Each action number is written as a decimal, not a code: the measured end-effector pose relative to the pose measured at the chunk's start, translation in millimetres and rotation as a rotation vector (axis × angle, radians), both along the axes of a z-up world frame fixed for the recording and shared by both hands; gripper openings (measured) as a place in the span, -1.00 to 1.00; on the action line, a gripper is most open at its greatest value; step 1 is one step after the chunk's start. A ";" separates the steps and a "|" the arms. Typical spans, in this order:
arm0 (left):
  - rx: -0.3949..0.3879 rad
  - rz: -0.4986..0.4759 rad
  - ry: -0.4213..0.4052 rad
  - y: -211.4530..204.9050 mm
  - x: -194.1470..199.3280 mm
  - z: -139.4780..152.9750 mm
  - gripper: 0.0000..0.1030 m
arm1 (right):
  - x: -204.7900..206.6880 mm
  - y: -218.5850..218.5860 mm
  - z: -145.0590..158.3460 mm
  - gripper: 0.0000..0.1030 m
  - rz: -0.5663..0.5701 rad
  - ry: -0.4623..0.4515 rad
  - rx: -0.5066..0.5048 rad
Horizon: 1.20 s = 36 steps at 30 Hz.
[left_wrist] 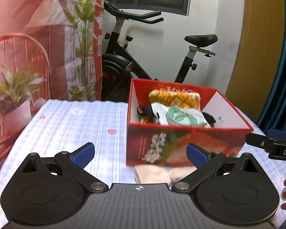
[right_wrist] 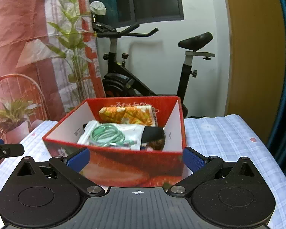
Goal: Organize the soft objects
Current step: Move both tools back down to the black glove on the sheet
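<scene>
Hovering wide open and empty, both tongs, left tongs [left_wrist: 140, 152] and right tongs [right_wrist: 136, 159], face the filled red box [right_wrist: 124, 164]; the cream cloth [left_wrist: 154, 173] on the counter [left_wrist: 66, 126] likely needs picking next.

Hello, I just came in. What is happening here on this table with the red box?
A person holds two tools over a checked tablecloth. Both the left hand-held gripper and the right hand-held gripper are open and hold nothing. The red box already contains an orange patterned cloth, a white bag with a green cable and a black item. A beige folded cloth still lies on the table before the box.
</scene>
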State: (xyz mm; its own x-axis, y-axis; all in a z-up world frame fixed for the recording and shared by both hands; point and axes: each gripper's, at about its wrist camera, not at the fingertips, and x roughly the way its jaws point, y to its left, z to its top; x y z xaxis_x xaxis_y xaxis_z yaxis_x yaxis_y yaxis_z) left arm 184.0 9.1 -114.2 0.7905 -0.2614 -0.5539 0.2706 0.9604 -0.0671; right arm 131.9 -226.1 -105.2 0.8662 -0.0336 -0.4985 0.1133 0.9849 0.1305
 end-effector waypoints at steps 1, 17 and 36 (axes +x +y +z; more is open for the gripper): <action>-0.003 -0.002 0.003 1.6 -3.5 -4.3 1.00 | -2.9 2.3 -4.2 0.99 0.004 0.008 -0.012; 0.030 0.001 0.161 10.4 -29.8 -73.6 1.00 | -47.4 21.7 -65.9 0.99 0.061 0.065 0.046; -0.069 -0.016 0.254 13.5 -28.1 -99.8 0.80 | -56.3 36.7 -104.8 0.99 0.117 0.200 0.026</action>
